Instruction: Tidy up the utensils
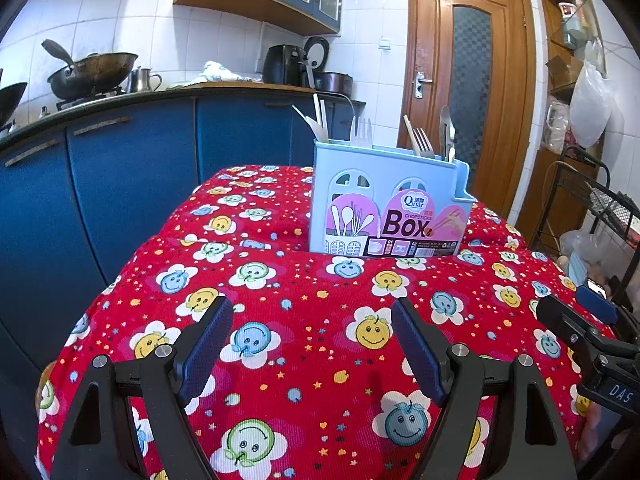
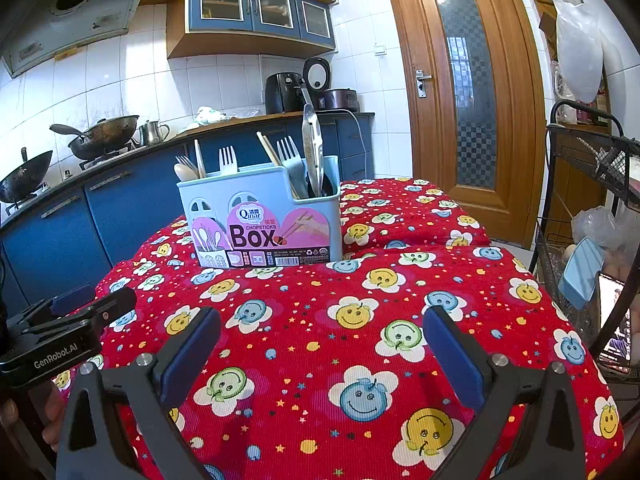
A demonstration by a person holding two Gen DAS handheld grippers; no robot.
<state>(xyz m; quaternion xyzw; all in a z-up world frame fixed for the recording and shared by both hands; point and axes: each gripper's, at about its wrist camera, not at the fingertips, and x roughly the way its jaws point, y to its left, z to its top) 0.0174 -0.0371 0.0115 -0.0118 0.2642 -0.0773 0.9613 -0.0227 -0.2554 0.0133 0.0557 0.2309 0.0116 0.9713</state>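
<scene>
A light blue chopsticks box (image 1: 384, 200) stands upright on the red smiley-print tablecloth (image 1: 312, 344). It holds white plastic forks (image 1: 361, 131), a spoon, chopsticks and metal tongs (image 1: 447, 130). It also shows in the right wrist view (image 2: 260, 216), with the tongs (image 2: 313, 148) in its right compartment. My left gripper (image 1: 312, 344) is open and empty, over bare cloth well in front of the box. My right gripper (image 2: 322, 352) is open and empty, also over the cloth in front of the box. Each gripper shows at the edge of the other's view.
A blue kitchen counter (image 1: 120, 152) with woks (image 1: 94, 72) runs behind and to the left. A wooden door (image 1: 468, 80) is behind on the right. A black wire rack (image 2: 592, 208) with bags stands off the table's right side.
</scene>
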